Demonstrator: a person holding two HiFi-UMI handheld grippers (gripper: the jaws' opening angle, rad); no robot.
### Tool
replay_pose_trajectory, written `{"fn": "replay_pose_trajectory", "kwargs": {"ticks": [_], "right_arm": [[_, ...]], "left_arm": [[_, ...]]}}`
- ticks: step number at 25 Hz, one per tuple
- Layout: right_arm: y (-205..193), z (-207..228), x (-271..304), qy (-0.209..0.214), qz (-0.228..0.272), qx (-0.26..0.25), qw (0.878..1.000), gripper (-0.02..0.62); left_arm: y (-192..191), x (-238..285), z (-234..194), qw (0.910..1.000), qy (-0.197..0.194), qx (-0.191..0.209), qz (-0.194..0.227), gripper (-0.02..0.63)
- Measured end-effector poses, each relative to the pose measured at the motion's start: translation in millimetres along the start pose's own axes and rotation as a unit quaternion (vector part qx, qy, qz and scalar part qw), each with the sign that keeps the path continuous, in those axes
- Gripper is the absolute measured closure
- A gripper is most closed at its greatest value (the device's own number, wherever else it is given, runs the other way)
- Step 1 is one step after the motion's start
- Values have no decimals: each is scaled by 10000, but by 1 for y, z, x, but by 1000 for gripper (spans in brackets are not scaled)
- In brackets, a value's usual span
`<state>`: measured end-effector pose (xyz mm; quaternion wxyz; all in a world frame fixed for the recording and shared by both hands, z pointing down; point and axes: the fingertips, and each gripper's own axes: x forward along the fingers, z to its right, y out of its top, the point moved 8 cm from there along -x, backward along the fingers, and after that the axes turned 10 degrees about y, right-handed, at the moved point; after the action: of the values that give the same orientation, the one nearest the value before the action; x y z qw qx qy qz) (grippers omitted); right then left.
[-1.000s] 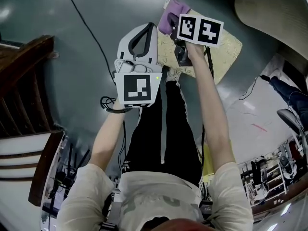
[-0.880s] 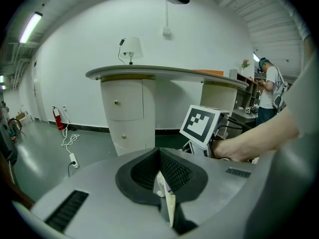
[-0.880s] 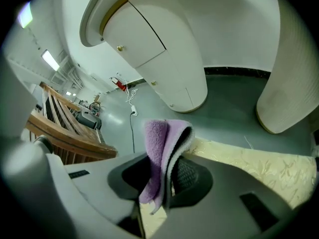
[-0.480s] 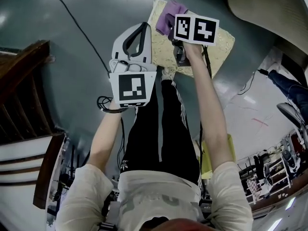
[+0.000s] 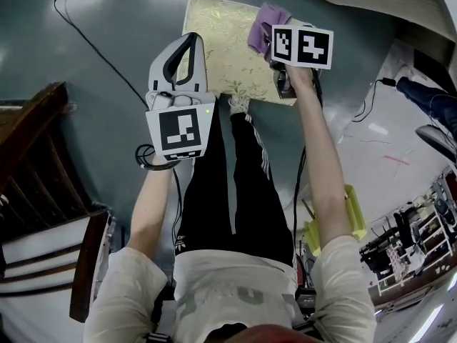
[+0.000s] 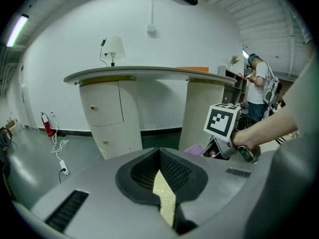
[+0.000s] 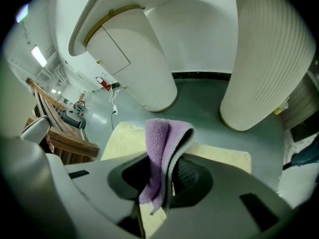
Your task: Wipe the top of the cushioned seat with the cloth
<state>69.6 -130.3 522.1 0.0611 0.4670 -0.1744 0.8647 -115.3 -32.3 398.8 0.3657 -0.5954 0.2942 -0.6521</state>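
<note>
Cloth point(image 7: 160, 151), purple and folded, is sitting pinched between the jaws of the right gripper point(image 7: 164, 185), which are pressing together on its lower part while the free fold is sticking out in front of them. In the head view this gripper is reaching over the far right part of the cushioned seat point(image 5: 214, 45), a pale gold patterned pad that is lying low over the grey-green floor point(image 5: 86, 84). The cloth is being held there probably because the wiping should go across the top from that side. Whether the cloth is already touching the fabric, I cannot tell.

The left gripper point(image 6: 162, 183) is hovering over the near left edge of the seat and is carrying nothing. Its jaws are lying nearly together, leaving only a narrow slit through which a strip of the gold seat is showing. It is probably waiting aside, because one gripper seems enough for wiping.
</note>
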Motion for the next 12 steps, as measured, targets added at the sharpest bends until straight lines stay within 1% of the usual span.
{"fn": "replay_pose_trajectory", "kwargs": {"ticks": [6,12], "right_arm": [[-17,52,-37,-325,96,120,9994,499],[-27,84,-61,-594,137,81,9981,499]], "left_arm": [[3,1,25,9997,-166,154,-2,600],[0,4,40,9995,-213,239,-42,600]]}}
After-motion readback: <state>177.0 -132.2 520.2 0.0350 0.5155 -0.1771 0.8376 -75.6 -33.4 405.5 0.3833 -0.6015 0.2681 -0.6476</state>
